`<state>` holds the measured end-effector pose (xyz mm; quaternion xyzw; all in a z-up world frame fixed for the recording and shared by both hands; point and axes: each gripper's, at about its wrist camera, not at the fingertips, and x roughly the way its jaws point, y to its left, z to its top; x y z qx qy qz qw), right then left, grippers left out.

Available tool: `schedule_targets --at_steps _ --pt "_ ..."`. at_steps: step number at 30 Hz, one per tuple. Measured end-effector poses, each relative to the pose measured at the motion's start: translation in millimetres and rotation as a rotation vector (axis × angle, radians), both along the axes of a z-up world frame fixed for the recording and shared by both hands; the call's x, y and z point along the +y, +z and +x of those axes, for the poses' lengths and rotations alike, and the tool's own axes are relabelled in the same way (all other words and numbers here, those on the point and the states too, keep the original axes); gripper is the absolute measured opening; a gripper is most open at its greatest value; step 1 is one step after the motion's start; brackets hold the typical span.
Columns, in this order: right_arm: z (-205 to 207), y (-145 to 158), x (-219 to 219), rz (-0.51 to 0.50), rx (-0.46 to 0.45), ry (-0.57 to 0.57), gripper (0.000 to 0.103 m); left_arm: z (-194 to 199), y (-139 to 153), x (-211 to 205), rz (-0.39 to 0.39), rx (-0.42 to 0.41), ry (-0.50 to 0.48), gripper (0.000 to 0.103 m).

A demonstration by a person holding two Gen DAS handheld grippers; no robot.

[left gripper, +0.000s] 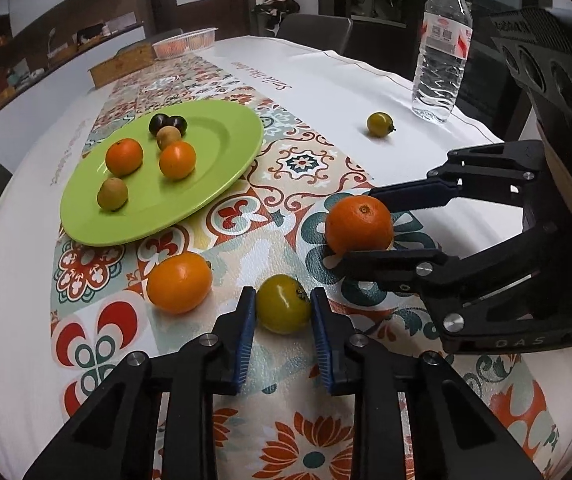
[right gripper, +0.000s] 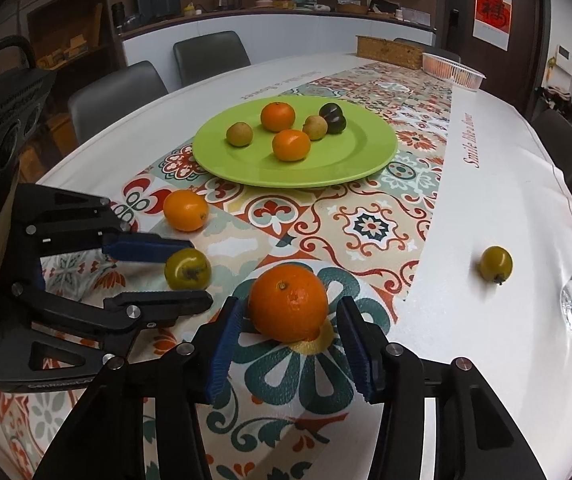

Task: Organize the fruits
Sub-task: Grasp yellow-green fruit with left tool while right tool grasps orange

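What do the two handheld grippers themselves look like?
Both match: the left gripper and right gripper have black angular linkage arms with cut-outs, silver round pivot pins and ribbed blue pads. Faint lettering marks each base. No sleeve or cable shows.

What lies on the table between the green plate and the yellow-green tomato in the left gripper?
Only an orange fruit beside bare patterned cloth, in both wrist views, between plate and tomato.

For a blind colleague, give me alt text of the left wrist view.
The left gripper is shut on a yellow-green tomato on a patterned tablecloth. Beside it the right gripper straddles an orange; a green plate holds six fruits.
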<state>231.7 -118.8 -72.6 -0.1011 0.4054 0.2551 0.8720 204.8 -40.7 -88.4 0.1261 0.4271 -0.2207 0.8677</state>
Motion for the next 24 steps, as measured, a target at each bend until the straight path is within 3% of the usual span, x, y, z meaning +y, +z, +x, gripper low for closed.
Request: schedule_targets --at_steps 3,12,24 --pt "2 -2 1 -0.003 0.01 0.002 0.042 -1 0 1 -0.009 0.005 0.004 0.027" --pt "-4 4 -2 0.025 0.002 -0.013 0.041 -11 15 7 -0.045 -0.021 0.048 0.027" --pt "-25 34 -5 0.049 -0.07 -0.041 0.041 -33 46 14 -0.075 -0.099 0.09 0.027"
